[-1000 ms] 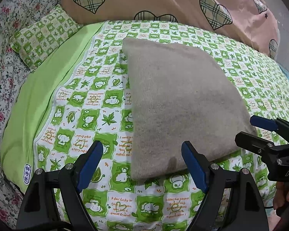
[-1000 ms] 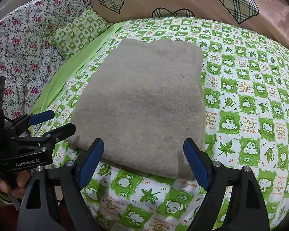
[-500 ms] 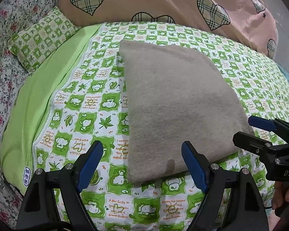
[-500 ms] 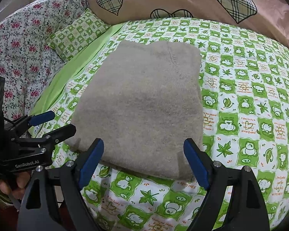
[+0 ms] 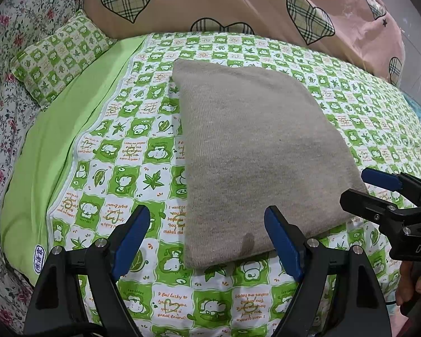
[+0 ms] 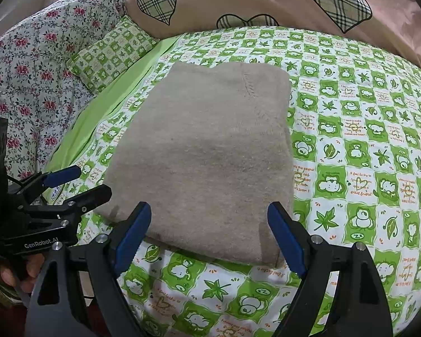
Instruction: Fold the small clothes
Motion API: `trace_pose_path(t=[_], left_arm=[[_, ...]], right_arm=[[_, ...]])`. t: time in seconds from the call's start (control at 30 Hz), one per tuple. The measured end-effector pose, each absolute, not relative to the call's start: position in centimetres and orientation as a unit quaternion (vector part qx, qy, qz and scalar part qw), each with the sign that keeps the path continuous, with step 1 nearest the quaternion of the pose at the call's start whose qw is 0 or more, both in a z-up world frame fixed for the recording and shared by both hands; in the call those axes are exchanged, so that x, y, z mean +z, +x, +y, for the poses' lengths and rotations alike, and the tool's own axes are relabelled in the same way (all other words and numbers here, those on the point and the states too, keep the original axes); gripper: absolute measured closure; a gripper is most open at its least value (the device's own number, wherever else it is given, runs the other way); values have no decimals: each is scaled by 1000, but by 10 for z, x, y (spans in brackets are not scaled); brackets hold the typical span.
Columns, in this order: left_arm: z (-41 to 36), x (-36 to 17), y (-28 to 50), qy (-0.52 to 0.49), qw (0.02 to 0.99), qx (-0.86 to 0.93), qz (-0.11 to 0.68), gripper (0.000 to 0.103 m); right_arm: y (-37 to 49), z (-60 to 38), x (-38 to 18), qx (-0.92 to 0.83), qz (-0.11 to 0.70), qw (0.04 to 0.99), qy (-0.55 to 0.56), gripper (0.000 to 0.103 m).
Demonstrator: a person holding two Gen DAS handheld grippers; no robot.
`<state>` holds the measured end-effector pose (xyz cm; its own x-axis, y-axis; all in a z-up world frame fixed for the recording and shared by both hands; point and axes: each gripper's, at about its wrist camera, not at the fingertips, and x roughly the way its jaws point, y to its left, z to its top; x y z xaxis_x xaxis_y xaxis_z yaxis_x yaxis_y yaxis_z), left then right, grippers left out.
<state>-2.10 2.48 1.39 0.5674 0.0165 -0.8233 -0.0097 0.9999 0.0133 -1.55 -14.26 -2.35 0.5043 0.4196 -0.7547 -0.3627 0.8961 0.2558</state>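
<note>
Both tongs were spread wide and gripped nothing: the left gripper (image 5: 207, 238) showed its blue-padded black jaws parted with the near left corner of the garment between and just beyond them, and the right gripper (image 6: 209, 236) stood the same way over the near right part of that edge. Each tool also appeared at the side of the other's view, to the right of the left one and to the left of the right one, level with the garment's near corners and apart from the cloth. Ahead of both lay the folded beige knitted garment (image 5: 255, 154), a flat rectangle resting on the green-and-white checked cartoon bedsheet (image 5: 120, 174); its near edge sat just beyond the fingertips and its far edge ran away toward the pink quilt with plaid hearts (image 5: 238, 2). Off to the far left of the tongs were a small green checked pillow (image 5: 59, 56) and a floral red-and-white cover (image 5: 2, 90). The garment looked already doubled, thick at its near right edge, so the spread jaws, one near each front corner, suggested either readiness to pinch those corners for another fold or a release after the last one; I could not tell which. No fingertip appeared to touch the cloth.
</note>
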Motion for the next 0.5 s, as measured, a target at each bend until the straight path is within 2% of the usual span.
trace_pose_path(t=[0.5], left_arm=[[24, 17, -18, 4, 886, 5, 464, 19]], right_arm=[[-15, -142, -22, 225, 443, 867, 33, 18]])
